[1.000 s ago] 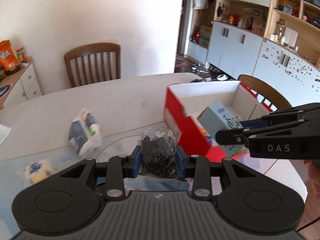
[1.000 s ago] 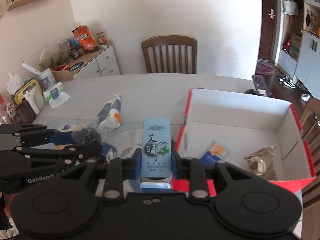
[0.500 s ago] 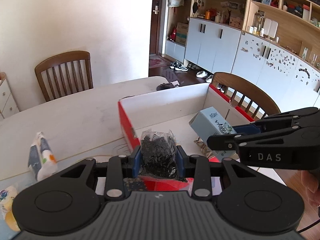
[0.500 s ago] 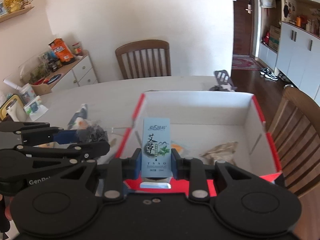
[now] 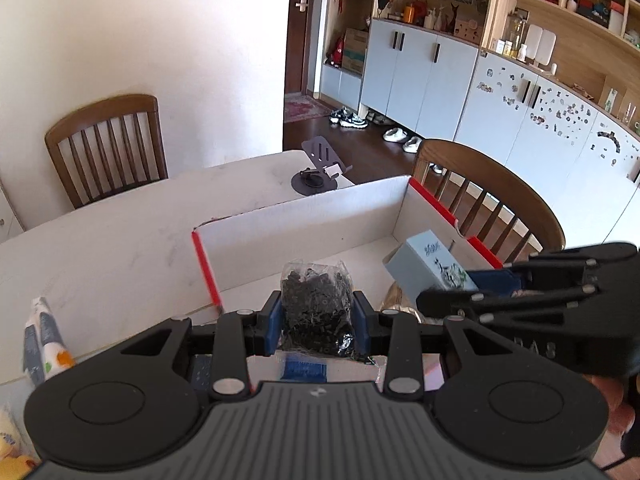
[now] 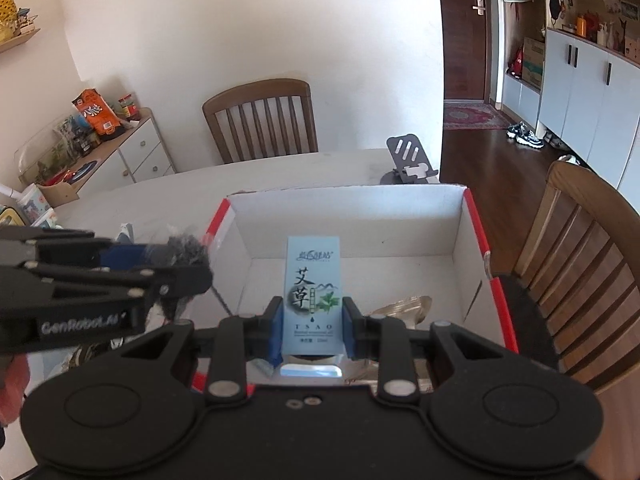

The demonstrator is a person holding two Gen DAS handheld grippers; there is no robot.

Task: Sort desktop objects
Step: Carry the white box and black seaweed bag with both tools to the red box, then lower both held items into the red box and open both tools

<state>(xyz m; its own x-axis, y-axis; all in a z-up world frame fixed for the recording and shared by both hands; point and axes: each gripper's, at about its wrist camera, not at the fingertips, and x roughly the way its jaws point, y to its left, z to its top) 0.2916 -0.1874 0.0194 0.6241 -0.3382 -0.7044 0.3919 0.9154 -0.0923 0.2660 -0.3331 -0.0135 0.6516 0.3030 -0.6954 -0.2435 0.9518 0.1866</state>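
Now both loads hang over the red-edged box [image 6: 476, 232]: the left gripper [image 5: 318, 320] clamps a bag of dark bits [image 5: 318, 304], the right gripper [image 6: 312, 330] grips a pale blue carton [image 6: 313, 292]. Best lower each close to the floor, apart from the gold packet [image 6: 404, 308], then let go

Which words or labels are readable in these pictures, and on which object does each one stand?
"TSAO": light blue box held in the right gripper; the Chinese print above and the small lines below are not legible.
"GenRobot.AI": side of the left gripper.
Orange snack bag on the sideboard: print too small to read.
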